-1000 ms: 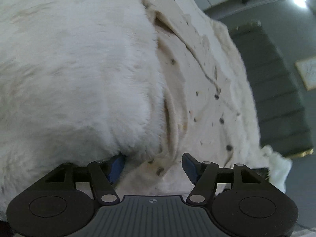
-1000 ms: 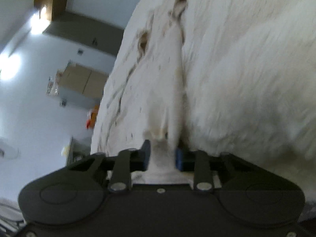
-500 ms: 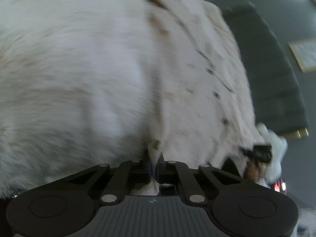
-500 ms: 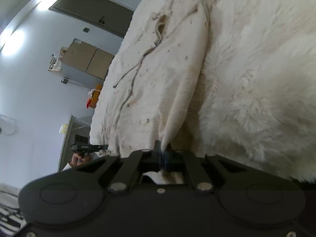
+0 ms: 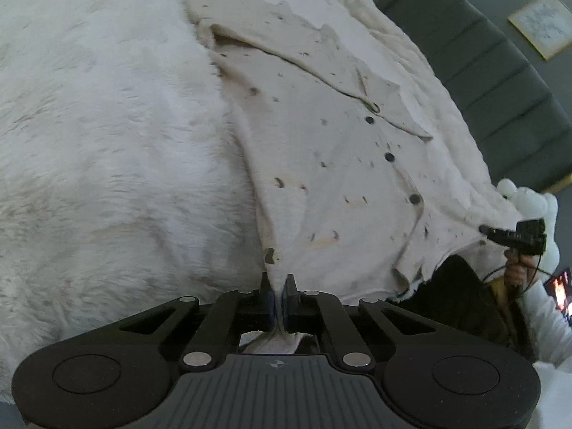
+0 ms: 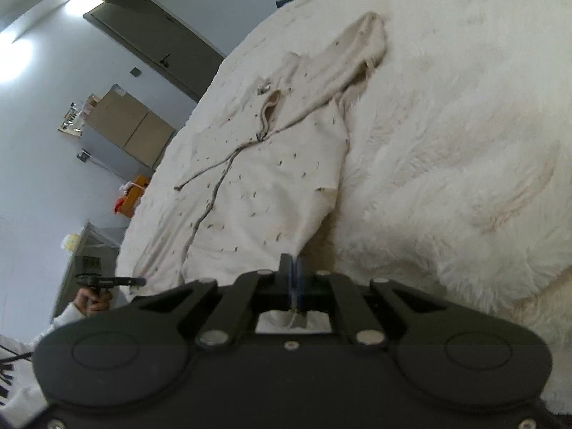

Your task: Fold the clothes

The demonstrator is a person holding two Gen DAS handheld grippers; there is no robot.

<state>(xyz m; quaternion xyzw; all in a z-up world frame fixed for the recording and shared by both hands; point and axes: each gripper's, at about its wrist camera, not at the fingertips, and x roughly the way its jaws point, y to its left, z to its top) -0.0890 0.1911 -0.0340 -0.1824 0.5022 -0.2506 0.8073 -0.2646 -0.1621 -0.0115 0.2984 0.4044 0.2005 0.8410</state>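
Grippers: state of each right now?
Left gripper: closed on the shirt hem corner.
Right gripper: closed on the shirt's other hem corner.

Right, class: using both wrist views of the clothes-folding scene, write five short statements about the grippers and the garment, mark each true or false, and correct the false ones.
1. The left gripper is shut on the shirt. True.
2. The right gripper is open and empty. False: it is shut on the shirt's hem.
3. The shirt lies on a fluffy white blanket. True.
4. The shirt is plain black. False: it is cream with small dark flecks.
5. The shirt has dark buttons. True.
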